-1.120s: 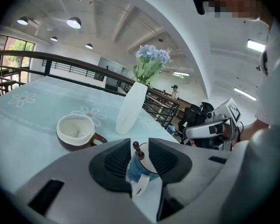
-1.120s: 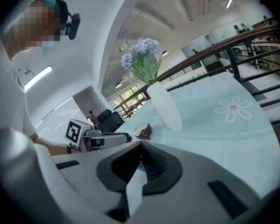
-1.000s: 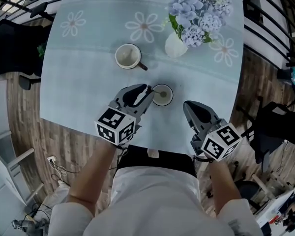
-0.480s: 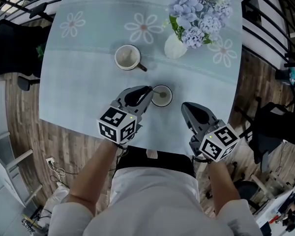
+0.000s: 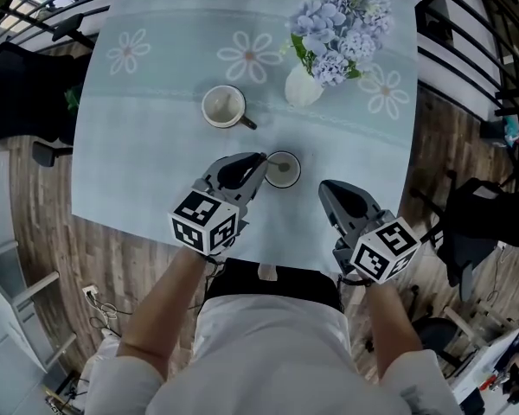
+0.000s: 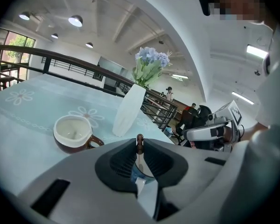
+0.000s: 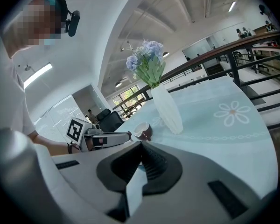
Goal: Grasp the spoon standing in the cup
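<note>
A small white cup stands on the pale blue tablecloth, near the table's front edge, with a spoon standing in it. My left gripper is at the cup's left rim. In the left gripper view the spoon, thin-handled with a brown knob on top, stands upright between the jaw tips. The jaws are closing, and both tips touch the handle. The cup shows only as a bluish patch below. My right gripper hangs to the cup's right, apart from it, shut with nothing in it.
A white mug with a brown outside stands behind the cup to the left. A white vase of blue flowers stands at the back right. Dark railings run beside the table's right edge.
The left gripper's jaws have drawn together round the spoon handle. Both grippers have stayed almost in place, and the head view has drifted slightly.
</note>
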Motion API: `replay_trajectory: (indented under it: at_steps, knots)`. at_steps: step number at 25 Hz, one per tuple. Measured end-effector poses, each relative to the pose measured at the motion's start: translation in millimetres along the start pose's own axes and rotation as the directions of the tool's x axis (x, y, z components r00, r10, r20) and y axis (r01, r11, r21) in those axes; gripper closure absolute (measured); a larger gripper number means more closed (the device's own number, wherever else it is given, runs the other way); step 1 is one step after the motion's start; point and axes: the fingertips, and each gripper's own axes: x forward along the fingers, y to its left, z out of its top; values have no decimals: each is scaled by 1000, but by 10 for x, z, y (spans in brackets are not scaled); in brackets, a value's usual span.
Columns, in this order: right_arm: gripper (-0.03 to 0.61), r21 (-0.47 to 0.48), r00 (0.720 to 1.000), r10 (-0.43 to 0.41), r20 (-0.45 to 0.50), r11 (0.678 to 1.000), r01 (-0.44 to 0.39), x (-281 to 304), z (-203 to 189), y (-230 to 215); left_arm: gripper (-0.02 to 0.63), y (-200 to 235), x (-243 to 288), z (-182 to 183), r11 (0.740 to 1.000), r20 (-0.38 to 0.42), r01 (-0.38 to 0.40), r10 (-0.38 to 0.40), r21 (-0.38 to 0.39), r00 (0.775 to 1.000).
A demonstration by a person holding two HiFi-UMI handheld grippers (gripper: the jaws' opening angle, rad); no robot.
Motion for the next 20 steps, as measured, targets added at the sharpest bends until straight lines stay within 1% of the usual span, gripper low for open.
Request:
replay_trajectory:
  at_steps: [9, 20]
  knots:
    - [557, -21, 999, -14, 48, 1000, 15, -112, 184, 149, 552, -126, -200, 281, 999, 40, 13, -15, 43, 999]
    - [557, -70, 994, -12, 107, 997, 20, -248, 473, 356, 552, -349, -480, 756, 992, 112, 25, -39, 126, 993]
